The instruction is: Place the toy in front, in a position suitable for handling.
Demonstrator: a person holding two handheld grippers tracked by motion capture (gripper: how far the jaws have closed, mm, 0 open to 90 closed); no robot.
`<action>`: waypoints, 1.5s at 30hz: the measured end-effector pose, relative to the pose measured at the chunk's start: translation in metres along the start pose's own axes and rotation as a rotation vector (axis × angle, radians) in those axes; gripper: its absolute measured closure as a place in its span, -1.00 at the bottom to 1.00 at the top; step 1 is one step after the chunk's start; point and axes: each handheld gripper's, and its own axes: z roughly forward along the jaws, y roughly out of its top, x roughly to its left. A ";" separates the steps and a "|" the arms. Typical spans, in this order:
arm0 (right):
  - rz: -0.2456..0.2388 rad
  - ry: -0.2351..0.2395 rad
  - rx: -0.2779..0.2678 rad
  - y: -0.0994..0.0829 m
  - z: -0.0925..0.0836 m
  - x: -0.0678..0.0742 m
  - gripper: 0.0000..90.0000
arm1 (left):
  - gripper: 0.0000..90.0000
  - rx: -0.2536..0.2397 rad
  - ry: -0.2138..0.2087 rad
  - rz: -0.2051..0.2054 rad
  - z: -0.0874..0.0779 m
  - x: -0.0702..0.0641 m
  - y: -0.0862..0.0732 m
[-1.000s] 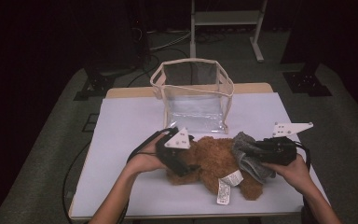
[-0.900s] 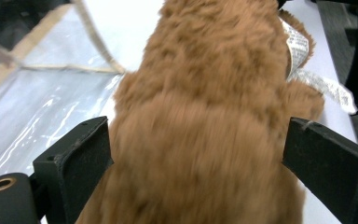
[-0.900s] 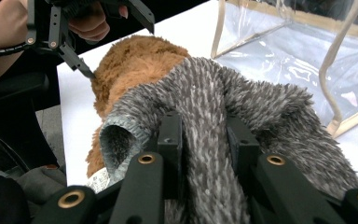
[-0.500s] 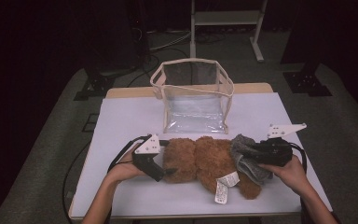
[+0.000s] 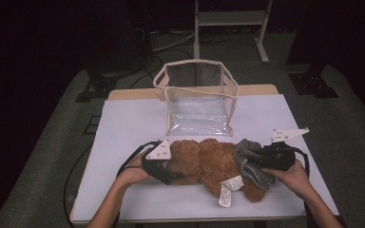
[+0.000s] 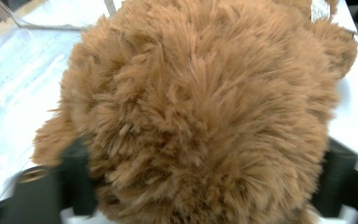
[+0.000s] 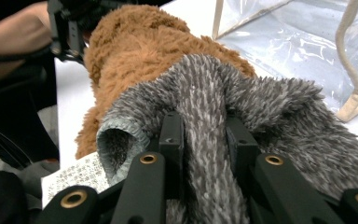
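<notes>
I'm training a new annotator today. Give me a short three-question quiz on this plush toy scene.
1. True or false: the right tongs pinch the grey cloth on the toy.
2. Where does the clear bag stand: A) behind the toy, B) on top of it, C) off the table?
3. What white thing hangs from the toy near the table's front edge?

Key:
1. True.
2. A.
3. A label.

Extra note: the left tongs, whose jaws have just been closing, straddle the toy's brown end; a firm grip cannot be told.
</notes>
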 end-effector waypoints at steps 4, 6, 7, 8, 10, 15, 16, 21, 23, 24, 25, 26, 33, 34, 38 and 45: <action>0.047 0.054 -0.039 -0.004 -0.010 -0.008 0.60 | -0.39 -0.019 -0.003 0.016 0.007 -0.005 0.011; 0.057 0.058 -0.053 -0.004 -0.017 -0.011 0.61 | -0.35 -0.028 -0.010 0.031 0.014 -0.006 0.018; 0.060 0.056 -0.056 -0.004 -0.021 -0.011 0.61 | -0.34 -0.029 -0.014 0.035 0.019 -0.007 0.021; 0.061 0.056 -0.065 -0.004 -0.025 -0.012 0.61 | -0.33 -0.029 -0.016 0.041 0.024 -0.008 0.025; 0.061 0.041 -0.065 -0.003 -0.033 -0.012 0.61 | -0.32 -0.039 -0.026 0.046 0.035 -0.009 0.033; 0.043 -0.039 -0.018 -0.001 -0.053 -0.014 0.61 | -0.30 -0.040 -0.041 0.072 0.056 -0.014 0.049; 0.046 -0.054 -0.014 -0.001 -0.058 -0.015 0.61 | -0.29 -0.035 -0.041 0.067 0.059 -0.015 0.051; 0.041 -0.076 -0.006 -0.004 -0.060 -0.017 0.61 | -0.28 0.005 -0.018 0.065 0.052 -0.015 0.056; 0.040 -0.066 -0.015 -0.004 -0.057 -0.016 0.61 | -0.27 0.015 -0.009 0.066 0.047 -0.016 0.057; 0.043 -0.062 -0.016 -0.005 -0.054 -0.016 0.61 | -0.26 0.018 -0.003 0.067 0.043 -0.015 0.057; 0.043 -0.057 -0.017 -0.005 -0.051 -0.016 0.61 | -0.26 0.018 0.000 0.067 0.039 -0.015 0.058; 0.045 -0.050 -0.019 -0.006 -0.047 -0.016 0.61 | -0.27 0.019 0.006 0.067 0.035 -0.014 0.060; 0.041 -0.006 -0.038 -0.004 -0.021 -0.010 0.63 | -0.27 0.088 0.023 0.078 0.011 -0.015 0.054; 0.039 0.001 -0.041 -0.005 -0.017 -0.009 0.63 | -0.27 0.096 0.022 0.080 0.008 -0.015 0.051; 0.014 0.007 -0.024 -0.001 -0.009 -0.005 0.64 | -0.33 0.075 0.026 0.030 0.004 -0.015 0.036; -0.118 -0.032 0.030 0.049 0.000 0.012 0.64 | -0.44 0.023 0.033 0.022 0.005 -0.014 0.029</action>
